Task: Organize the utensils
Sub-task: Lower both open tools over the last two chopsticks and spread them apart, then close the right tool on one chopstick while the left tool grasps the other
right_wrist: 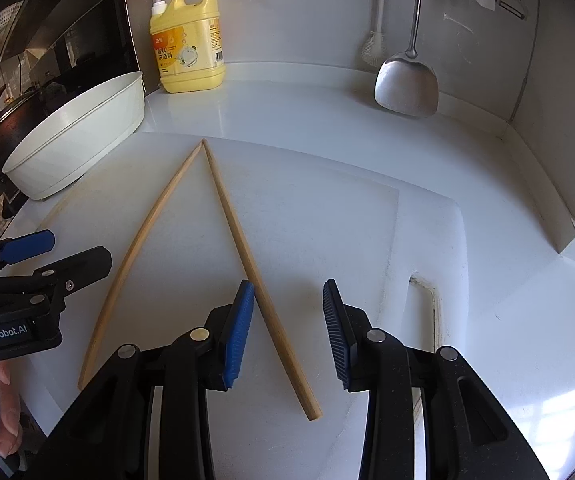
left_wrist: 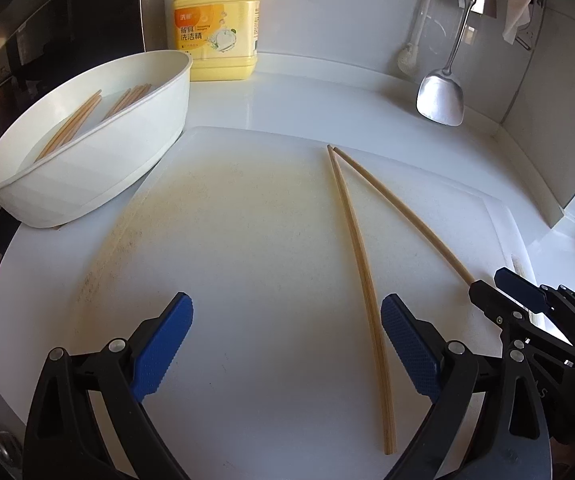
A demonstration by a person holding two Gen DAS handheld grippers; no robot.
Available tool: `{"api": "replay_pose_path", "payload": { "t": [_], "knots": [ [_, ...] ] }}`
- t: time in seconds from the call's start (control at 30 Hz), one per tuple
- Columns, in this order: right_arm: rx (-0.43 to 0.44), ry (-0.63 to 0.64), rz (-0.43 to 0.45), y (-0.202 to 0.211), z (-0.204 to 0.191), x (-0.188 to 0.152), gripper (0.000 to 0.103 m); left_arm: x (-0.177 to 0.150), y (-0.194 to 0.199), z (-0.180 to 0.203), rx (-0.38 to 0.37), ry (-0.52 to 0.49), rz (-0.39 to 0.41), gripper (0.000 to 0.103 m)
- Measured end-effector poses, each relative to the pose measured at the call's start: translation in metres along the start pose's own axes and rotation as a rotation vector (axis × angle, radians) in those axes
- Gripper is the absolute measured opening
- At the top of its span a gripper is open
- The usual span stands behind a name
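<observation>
Two wooden chopsticks lie in a V on a white cutting board (left_wrist: 247, 220), tips meeting at the far end. The left chopstick (left_wrist: 357, 248) (right_wrist: 139, 248) lies just inside my left gripper's right finger. The right chopstick (left_wrist: 399, 212) (right_wrist: 255, 272) lies between the open jaws of my right gripper (right_wrist: 288, 332), close to its left pad. My left gripper (left_wrist: 287, 344) is open and empty. The right gripper also shows in the left wrist view (left_wrist: 507, 288). A white oval holder (left_wrist: 87, 160) at the left holds several chopsticks (left_wrist: 75, 124).
A yellow detergent bottle (left_wrist: 217, 28) stands at the back against the wall. A metal spatula (left_wrist: 441, 96) and a white brush (left_wrist: 411, 52) hang at the back right. A dark stove and pot (right_wrist: 11, 120) sit to the left. The wall corner closes the right side.
</observation>
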State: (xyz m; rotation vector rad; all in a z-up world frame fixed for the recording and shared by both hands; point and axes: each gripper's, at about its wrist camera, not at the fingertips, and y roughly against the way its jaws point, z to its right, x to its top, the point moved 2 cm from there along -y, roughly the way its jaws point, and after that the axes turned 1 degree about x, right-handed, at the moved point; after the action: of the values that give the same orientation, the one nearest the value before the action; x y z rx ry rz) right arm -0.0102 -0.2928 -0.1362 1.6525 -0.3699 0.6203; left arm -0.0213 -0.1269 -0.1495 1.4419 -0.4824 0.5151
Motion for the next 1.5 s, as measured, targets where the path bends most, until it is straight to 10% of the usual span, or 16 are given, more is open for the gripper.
{"api": "replay_pose_path", "payload": {
  "t": [1.17, 1.33, 1.5],
  "knots": [
    [0.171, 0.243, -0.039, -0.015, 0.007, 0.018, 0.041, -0.012, -0.01, 0.021, 0.13, 0.039, 0.017, 0.093],
    [0.184, 0.254, -0.053, -0.017, 0.005, 0.02, 0.041, -0.01, -0.009, 0.03, 0.126, 0.033, 0.023, 0.078],
    [0.18, 0.261, -0.064, -0.018, 0.002, 0.022, 0.036, -0.007, -0.006, 0.044, 0.097, -0.01, 0.028, 0.036]
  ]
}}
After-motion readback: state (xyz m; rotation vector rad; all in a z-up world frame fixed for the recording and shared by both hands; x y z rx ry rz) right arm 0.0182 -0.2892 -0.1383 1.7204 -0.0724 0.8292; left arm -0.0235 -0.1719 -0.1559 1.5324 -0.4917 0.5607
